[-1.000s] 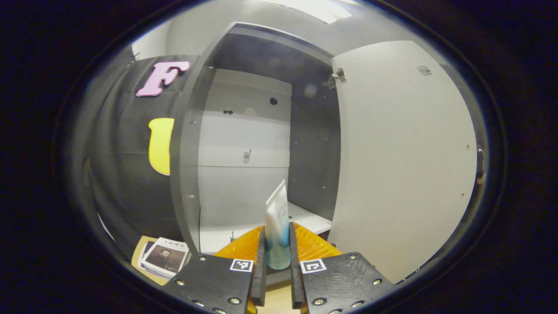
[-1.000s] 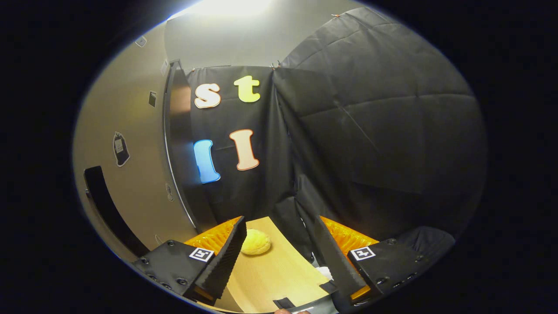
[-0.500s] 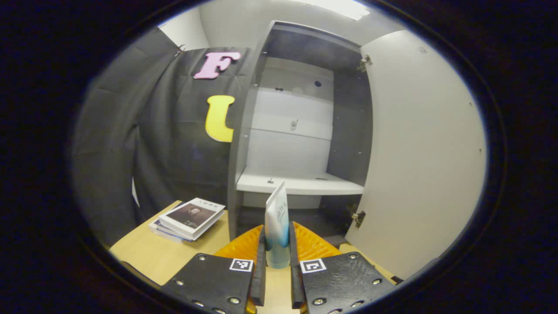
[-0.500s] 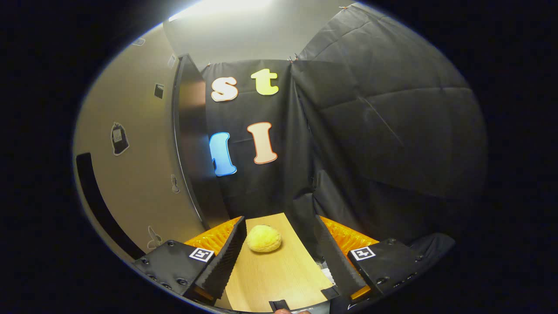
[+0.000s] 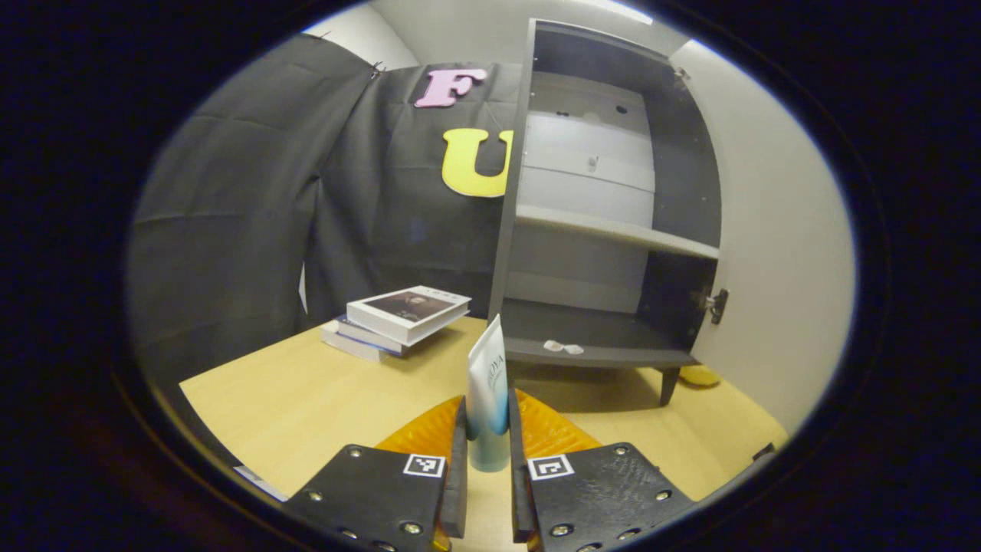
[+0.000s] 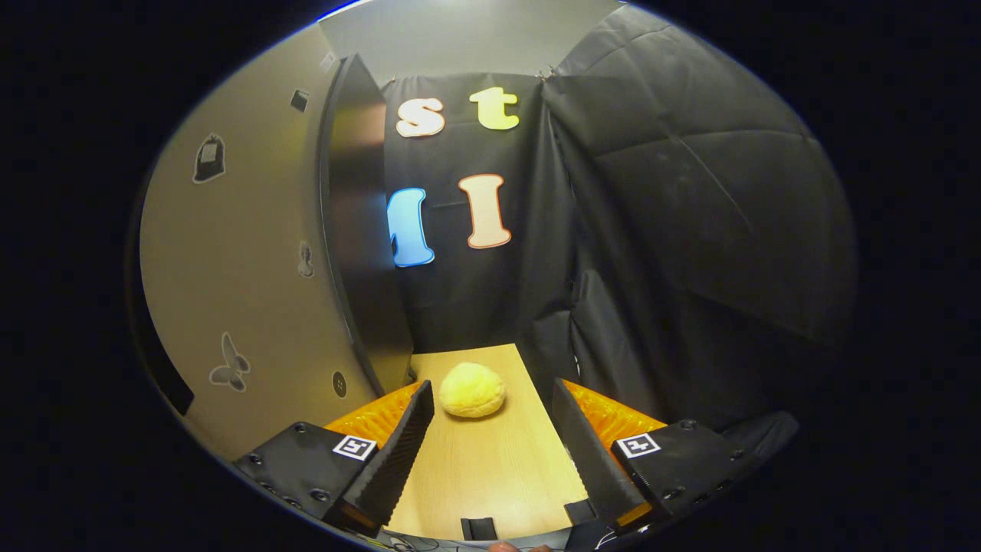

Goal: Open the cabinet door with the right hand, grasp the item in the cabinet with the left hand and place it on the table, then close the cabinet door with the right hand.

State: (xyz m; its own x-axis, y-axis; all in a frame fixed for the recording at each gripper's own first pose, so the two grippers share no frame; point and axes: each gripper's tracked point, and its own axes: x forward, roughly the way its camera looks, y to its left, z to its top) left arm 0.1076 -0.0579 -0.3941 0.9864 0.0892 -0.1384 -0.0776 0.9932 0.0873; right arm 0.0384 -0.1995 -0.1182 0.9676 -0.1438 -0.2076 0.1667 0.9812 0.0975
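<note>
Tube [image 5: 487, 391] stands upright, clamped in the left gripper [image 5: 487, 468] over the table [image 5: 306, 391]; right gripper [image 6: 490, 452] gapes empty near the open cabinet door [image 6: 245, 253].

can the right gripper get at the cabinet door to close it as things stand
Probably yes. The right gripper is open and holds nothing, and the open cabinet door stands just to its left with nothing between them; only a yellow bun lies ahead on the table.
</note>
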